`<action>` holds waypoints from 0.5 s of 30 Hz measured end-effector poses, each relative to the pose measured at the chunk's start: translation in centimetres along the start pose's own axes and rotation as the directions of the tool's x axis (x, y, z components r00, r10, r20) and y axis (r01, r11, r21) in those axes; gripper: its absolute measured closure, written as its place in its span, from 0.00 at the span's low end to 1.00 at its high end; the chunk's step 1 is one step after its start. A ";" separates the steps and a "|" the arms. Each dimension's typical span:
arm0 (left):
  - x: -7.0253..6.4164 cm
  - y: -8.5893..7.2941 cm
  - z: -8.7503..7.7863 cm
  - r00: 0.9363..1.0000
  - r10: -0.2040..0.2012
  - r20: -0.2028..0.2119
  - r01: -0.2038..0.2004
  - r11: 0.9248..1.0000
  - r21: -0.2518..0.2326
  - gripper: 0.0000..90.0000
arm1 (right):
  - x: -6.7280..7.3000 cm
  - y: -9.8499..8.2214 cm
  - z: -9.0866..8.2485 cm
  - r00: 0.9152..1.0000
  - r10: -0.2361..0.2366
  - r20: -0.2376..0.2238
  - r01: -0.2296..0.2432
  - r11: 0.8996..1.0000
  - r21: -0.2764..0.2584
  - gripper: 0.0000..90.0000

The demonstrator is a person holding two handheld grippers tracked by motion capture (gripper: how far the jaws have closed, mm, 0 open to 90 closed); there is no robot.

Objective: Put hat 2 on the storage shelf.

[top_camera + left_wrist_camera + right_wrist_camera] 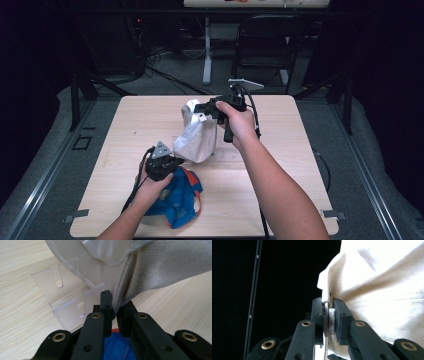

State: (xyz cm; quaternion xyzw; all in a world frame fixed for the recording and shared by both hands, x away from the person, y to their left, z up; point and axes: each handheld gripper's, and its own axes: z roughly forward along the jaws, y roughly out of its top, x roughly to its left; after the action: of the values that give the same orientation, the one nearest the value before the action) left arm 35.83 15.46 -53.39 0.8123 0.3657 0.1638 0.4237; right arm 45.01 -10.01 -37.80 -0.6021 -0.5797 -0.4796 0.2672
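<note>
Hanging btwn both tongs: white cloth (196,135)

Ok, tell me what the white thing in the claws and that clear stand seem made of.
White bag: likely woven cotton or canvas, matte; it folds softly and has a stitched hem. Clear stand: probably acrylic, glossy; it is see-through with hard cut edges and slots.
</note>
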 end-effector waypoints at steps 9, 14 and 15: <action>-0.6 0.0 -1.6 0.999 0.005 -0.040 -0.006 1.000 -0.026 0.75 | -0.9 -0.6 -4.5 0.998 -0.063 0.006 0.063 0.992 -0.110 0.70; -0.5 -0.6 -3.4 0.999 -0.007 -0.039 0.005 0.999 -0.041 0.66 | -2.3 -2.1 -6.6 0.992 -0.124 0.038 0.128 0.980 -0.152 0.63; -0.5 -0.8 -3.8 0.999 -0.005 -0.042 0.003 0.999 -0.042 0.63 | -2.6 -2.6 -6.9 0.990 -0.135 0.046 0.140 0.979 -0.151 0.63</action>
State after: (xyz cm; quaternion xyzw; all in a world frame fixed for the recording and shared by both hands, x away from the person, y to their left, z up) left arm 32.97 17.55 -51.79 0.7989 0.3727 0.1875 0.4333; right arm 41.04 -16.76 -37.95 -0.5878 -0.5860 -0.5293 0.1757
